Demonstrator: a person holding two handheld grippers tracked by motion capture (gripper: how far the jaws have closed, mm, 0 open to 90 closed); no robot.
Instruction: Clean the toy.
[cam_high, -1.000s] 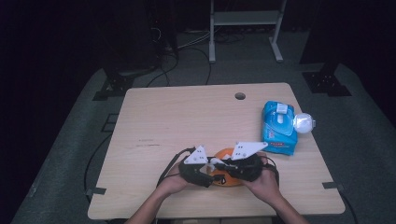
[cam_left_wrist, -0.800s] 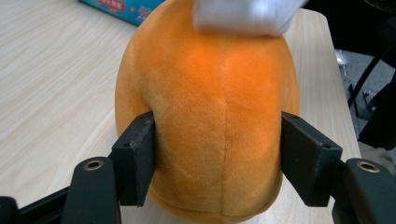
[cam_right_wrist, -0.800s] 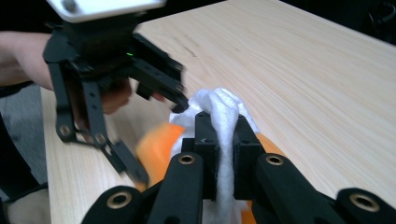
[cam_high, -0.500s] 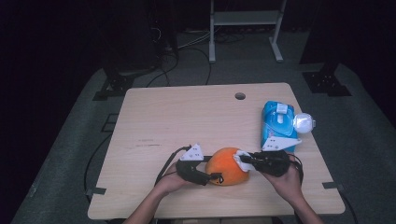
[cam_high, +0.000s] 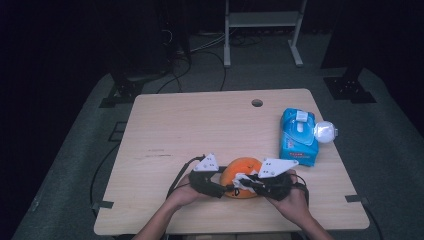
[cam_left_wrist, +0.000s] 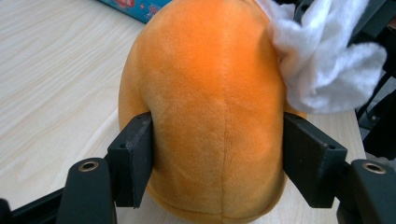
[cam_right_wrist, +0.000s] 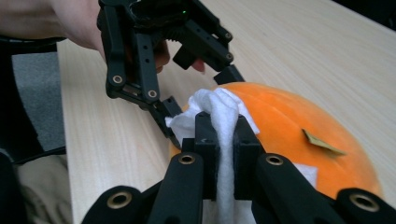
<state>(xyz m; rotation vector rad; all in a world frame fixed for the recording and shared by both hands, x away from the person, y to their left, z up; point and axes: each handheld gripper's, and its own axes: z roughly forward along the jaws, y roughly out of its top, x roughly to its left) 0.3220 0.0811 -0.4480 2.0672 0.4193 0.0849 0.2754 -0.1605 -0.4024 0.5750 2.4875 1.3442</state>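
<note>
An orange plush toy (cam_high: 243, 172) lies near the table's front edge. My left gripper (cam_high: 226, 189) comes at it from the left, and in the left gripper view its pads (cam_left_wrist: 135, 158) press into both sides of the plush (cam_left_wrist: 210, 107). From the right, my right gripper (cam_high: 246, 184) is shut on a white cloth (cam_right_wrist: 219, 109), which it holds against the plush's top (cam_right_wrist: 289, 126). The cloth (cam_left_wrist: 322, 60) bunches at the plush's upper right in the left gripper view. A small tan tag (cam_right_wrist: 322, 142) sticks out of the plush.
A blue pack of wipes (cam_high: 297, 137) lies to the right of the plush, with a white round thing (cam_high: 325, 132) at its far side. A cable hole (cam_high: 257, 103) sits near the table's back edge (cam_high: 220, 92). Bare wood spreads to the left and behind.
The right hand drew away to the right toward the blue pack with the cloth, then came back to the plush. The left hand kept its hold in place.
</note>
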